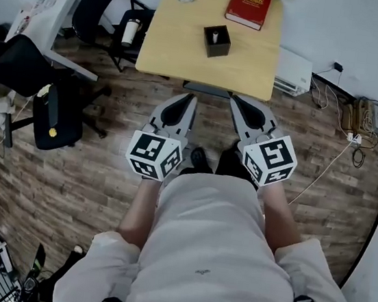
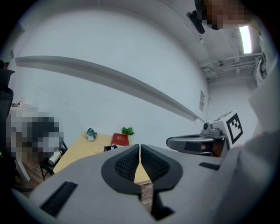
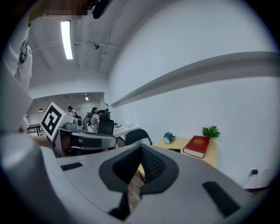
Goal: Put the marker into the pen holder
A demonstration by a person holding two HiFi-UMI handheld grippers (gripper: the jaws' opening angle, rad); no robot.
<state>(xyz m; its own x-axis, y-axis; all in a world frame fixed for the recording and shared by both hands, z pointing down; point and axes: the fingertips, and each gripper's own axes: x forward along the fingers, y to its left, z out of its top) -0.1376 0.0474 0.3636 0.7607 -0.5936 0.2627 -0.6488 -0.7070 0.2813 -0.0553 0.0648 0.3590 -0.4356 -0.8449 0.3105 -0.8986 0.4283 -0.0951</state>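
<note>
Now the left claw (image 1: 192,99) and right claw (image 1: 234,100) point side by side toward the table (image 1: 174,55), both closed, empty.

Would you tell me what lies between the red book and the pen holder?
In the head view, only bare table separates the red book and pen holder.

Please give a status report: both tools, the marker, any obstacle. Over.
Left tool shut, empty. Right tool shut, empty. Pen holder on table, white item inside, maybe the marker. No obstacle seen.
</note>
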